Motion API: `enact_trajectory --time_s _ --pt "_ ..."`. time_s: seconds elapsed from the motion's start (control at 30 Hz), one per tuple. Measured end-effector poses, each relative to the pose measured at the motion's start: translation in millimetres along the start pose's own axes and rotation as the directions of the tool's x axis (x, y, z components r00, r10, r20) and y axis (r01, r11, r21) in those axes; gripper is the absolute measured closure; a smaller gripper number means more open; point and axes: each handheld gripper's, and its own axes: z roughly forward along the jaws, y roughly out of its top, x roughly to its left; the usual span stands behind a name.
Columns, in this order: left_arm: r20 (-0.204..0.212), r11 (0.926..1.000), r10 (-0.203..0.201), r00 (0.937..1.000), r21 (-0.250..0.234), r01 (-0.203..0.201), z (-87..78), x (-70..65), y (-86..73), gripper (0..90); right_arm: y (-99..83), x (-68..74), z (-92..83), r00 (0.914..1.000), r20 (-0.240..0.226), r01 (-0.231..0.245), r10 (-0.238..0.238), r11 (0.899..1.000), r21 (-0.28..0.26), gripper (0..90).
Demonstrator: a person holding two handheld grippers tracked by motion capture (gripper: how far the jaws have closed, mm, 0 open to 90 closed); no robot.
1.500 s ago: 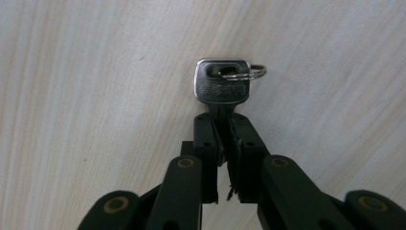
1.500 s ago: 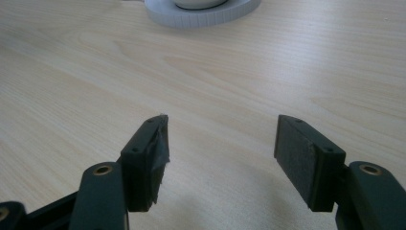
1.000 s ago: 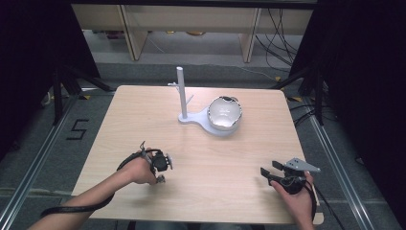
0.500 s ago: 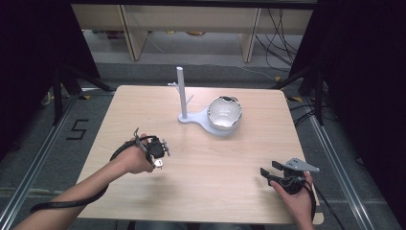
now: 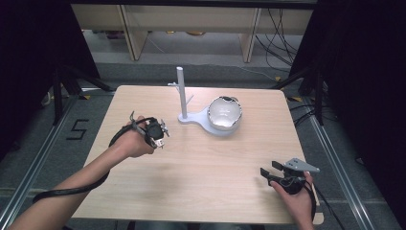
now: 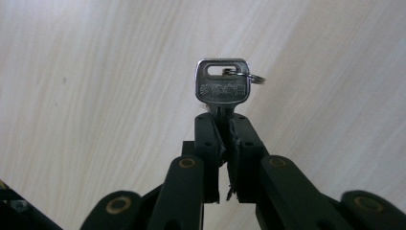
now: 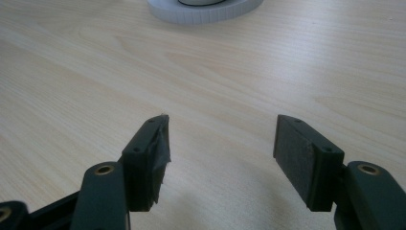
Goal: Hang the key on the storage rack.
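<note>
One key (image 6: pixel 221 81) is all you carry, and your left gripper (image 5: pixel 156 135) has it pinched by the blade, jaws closed tight on the metal with the flat head and its small ring (image 6: pixel 253 78) sticking out past the tips. It hangs above the left half of the table (image 5: pixel 201 182), clear of the wood. The likely target is the white stand (image 5: pixel 182 96) with its short pegs, which rises from a white base just beside the bowl (image 5: pixel 224 114) near the far edge. To do this well, keep the head level and bring the slot or the ring square onto a peg; approach slowly, since so little of the blade sits between the jaws that a knock against the post could twist it loose. Don't relax the pinch until the key hangs on its own. Your right gripper (image 5: pixel 270 175) rests near the table's near right corner, jaws wide apart and holding nothing, well away from the stand.
</note>
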Motion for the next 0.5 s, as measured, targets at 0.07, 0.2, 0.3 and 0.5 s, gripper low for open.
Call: enact_trajectory --time_s 0.07,0.2,0.3,0.5 --pt "-0.007 1.0 -0.002 1.0 -0.005 0.002 -2.0 3.2 2.3 83.3 -0.2 -0.5 0.8 0.9999 0.009 0.008 -0.007 1.0 -0.004 38.1" --pt "-0.039 0.9997 -0.012 0.9991 -0.021 0.012 -6.5 9.6 5.3 83.3 0.3 -4.3 1.4 0.9986 0.01 0.053 -0.053 0.999 -0.006 38.1" --pt "-0.047 0.999 -0.029 0.9985 -0.036 0.028 -9.4 15.9 5.2 83.3 0.0 -0.1 0.0 1.0 0.0 0.006 -0.006 1.0 0.0 38.1" --pt "-0.082 0.9966 -0.061 0.9947 -0.061 0.056 -14.3 29.1 4.1 83.3 0.0 -3.6 2.0 0.9989 0.02 0.041 -0.041 0.999 -0.003 38.2"
